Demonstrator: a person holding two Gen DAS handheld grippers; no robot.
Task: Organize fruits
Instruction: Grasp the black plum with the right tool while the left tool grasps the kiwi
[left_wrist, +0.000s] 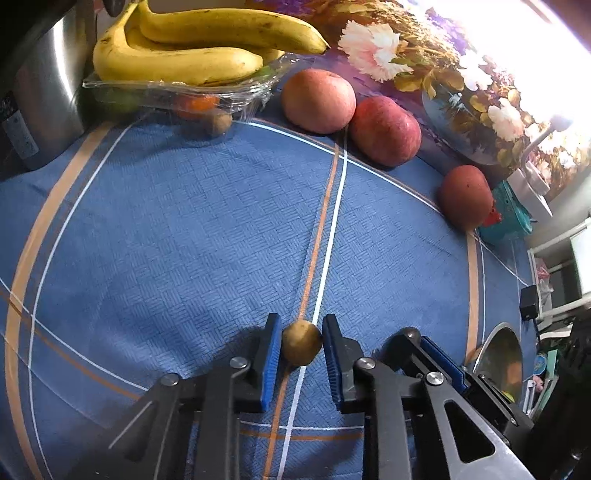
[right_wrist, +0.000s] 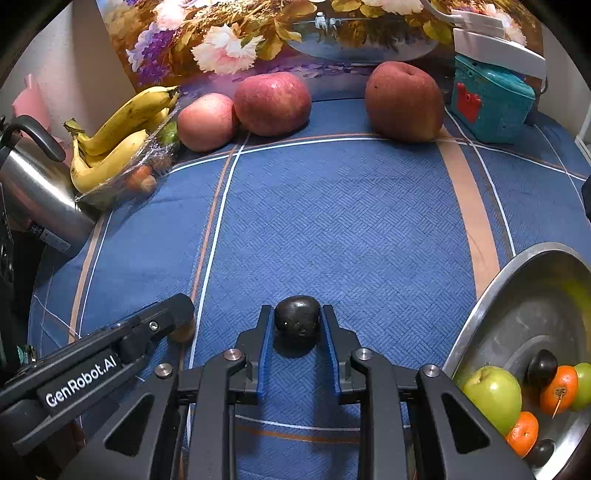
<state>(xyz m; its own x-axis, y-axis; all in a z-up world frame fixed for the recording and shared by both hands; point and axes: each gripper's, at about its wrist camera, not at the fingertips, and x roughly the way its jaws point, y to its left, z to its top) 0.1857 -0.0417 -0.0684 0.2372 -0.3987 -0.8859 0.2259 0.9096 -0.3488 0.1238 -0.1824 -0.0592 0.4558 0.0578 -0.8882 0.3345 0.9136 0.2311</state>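
On the blue cloth (left_wrist: 184, 229) a small brown round fruit (left_wrist: 302, 349) sits between the blue pads of my left gripper (left_wrist: 301, 326), which is shut on it. My right gripper (right_wrist: 296, 312) is shut on a dark plum (right_wrist: 297, 325) that rests on the cloth. The right wrist view shows the left gripper (right_wrist: 177, 314) at the lower left, with the brown fruit (right_wrist: 183, 332) half hidden behind its finger. At the right stands a steel bowl (right_wrist: 517, 295) holding a green apple (right_wrist: 493, 397), oranges and dark plums.
At the back lie two red apples (right_wrist: 207, 122) (right_wrist: 273, 103) and a red-brown pear (right_wrist: 404, 101). Bananas (right_wrist: 114, 144) rest on a wrapped clear tray (right_wrist: 122, 184) at the left, beside a steel kettle (right_wrist: 40, 192). A teal box (right_wrist: 491, 103) stands at the back right.
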